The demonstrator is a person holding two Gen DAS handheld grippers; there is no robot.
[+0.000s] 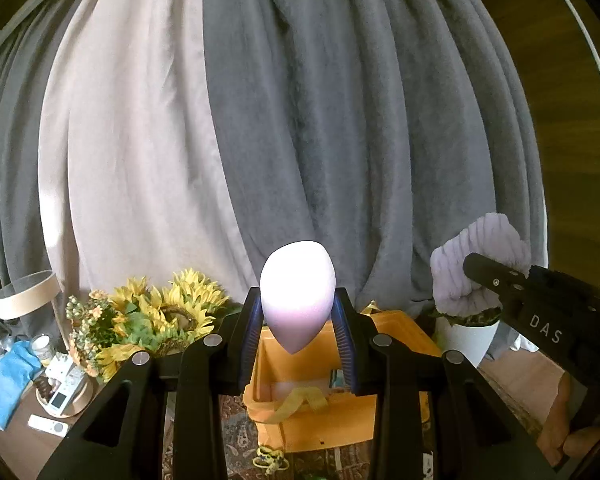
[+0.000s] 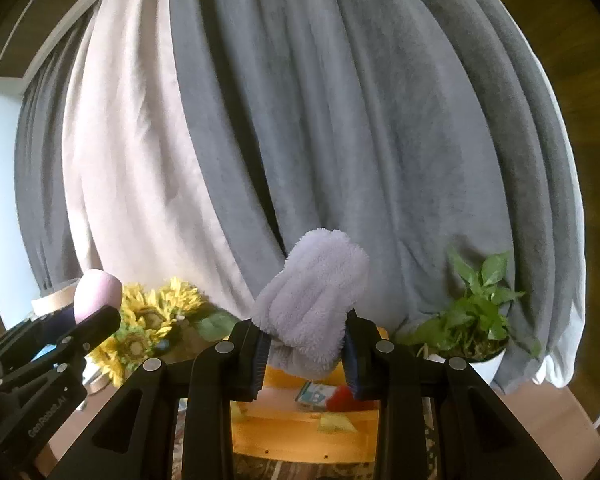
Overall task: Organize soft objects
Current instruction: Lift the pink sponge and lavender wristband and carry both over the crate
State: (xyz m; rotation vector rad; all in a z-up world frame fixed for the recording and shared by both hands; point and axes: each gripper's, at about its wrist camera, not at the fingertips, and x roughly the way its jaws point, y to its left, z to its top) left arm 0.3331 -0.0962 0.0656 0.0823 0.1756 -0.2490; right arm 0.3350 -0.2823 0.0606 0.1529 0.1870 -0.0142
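My left gripper [image 1: 297, 320] is shut on a pink egg-shaped sponge [image 1: 297, 300], which stands up between the blue pads above an orange box [image 1: 324, 428]. My right gripper [image 2: 306, 350] is shut on a fluffy lilac cloth [image 2: 312, 300], which bulges up out of the jaws. In the left wrist view the right gripper [image 1: 476, 268] comes in from the right with the lilac cloth [image 1: 480, 264]. The right wrist view shows the left gripper [image 2: 99, 312] at the left with the pink sponge [image 2: 97, 292]. The orange box [image 2: 300, 440] lies below, holding a card, something red and yellow bits.
Grey and beige curtains [image 1: 300, 120] fill the background. Sunflowers [image 1: 159, 312] stand left of the box, a potted green plant [image 2: 472, 320] in a white pot to its right. A blue cloth [image 1: 3, 384], a remote [image 1: 47, 426] and small items lie far left. A patterned rug [image 1: 231, 440] is under the box.
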